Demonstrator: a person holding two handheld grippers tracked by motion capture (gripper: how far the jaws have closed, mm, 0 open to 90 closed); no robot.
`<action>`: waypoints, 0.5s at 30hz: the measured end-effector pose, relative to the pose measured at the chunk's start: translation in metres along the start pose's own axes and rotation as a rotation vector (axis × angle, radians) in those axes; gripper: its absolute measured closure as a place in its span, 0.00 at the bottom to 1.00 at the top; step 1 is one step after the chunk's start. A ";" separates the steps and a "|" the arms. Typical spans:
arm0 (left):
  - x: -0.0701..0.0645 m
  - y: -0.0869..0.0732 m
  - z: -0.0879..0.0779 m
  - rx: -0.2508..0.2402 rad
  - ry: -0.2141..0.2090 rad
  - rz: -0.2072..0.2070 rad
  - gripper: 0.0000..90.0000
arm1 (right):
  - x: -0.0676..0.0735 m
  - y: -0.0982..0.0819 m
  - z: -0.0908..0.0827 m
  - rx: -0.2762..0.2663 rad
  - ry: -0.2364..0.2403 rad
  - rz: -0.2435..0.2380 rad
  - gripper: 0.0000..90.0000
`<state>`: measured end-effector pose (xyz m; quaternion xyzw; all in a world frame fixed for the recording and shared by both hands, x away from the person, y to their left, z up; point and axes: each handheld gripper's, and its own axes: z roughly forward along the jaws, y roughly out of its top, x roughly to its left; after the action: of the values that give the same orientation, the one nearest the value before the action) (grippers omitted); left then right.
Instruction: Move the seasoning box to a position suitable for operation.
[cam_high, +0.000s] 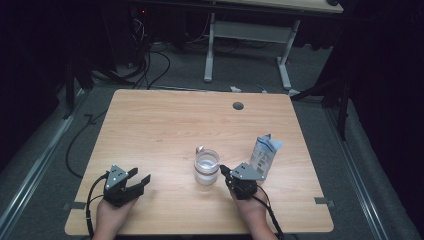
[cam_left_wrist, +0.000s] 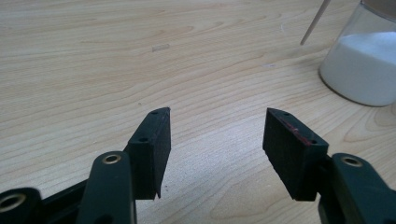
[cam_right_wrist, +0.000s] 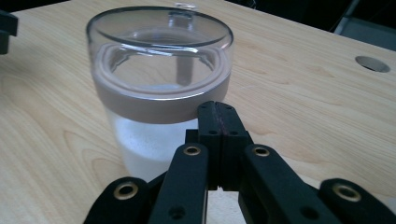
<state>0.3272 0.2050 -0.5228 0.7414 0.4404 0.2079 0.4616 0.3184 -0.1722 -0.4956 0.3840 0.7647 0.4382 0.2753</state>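
A: High view: left gripper (cam_high: 139, 178) rests low on the table (cam_high: 165, 125), jaws apart, nothing between them; right gripper (cam_high: 225, 171) has jaws pressed together, empty, tips right at the jar (cam_high: 206, 167), on its right side; contact or just short, can't tell.

B: And the carton (cam_high: 264, 156)?

A: Upright just beyond the right gripper, to its right; jar sits between the two grippers, much closer to the right one.

B: Right gripper view agrees; jaws meet flat with no gap, tips level with the brown band (cam_right_wrist: 161, 100) under the clear lid (cam_right_wrist: 159, 28); white powder (cam_right_wrist: 144, 140) fills the lower part.

A: Risk: closed tips nudging that high up; jar could tip or skid toward the left gripper; the lid looks only seated, so powder spills if it goes over.

B: Also the carton behind the right hand (cam_high: 252, 210); a backward swing knocks it flat.

A: Left gripper view gives what the high view lacks: the pads (cam_left_wrist: 152, 147) stand wide over bare wood, the jar (cam_left_wrist: 364, 65) up and to the right of them, well apart; a thin stick (cam_left_wrist: 315, 22) leans near it.

B: Right gripper view alone gives the lid seam and powder level; high view alone gives the carton and both hands together.

A: My read: open the right jaws before any grasp; brace with the left.
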 end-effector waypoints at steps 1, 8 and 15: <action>0.000 0.000 0.000 0.000 -0.001 0.001 0.47 | 0.002 0.000 -0.001 -0.001 0.006 0.001 1.00; 0.000 0.000 0.000 -0.001 0.000 0.000 0.47 | -0.003 0.002 0.003 -0.006 -0.009 0.005 1.00; 0.003 0.000 -0.001 -0.004 0.002 -0.009 0.47 | -0.015 0.012 0.022 0.017 -0.034 0.026 1.00</action>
<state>0.3275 0.2079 -0.5227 0.7383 0.4437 0.2074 0.4636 0.3473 -0.1706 -0.4939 0.4037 0.7586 0.4285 0.2791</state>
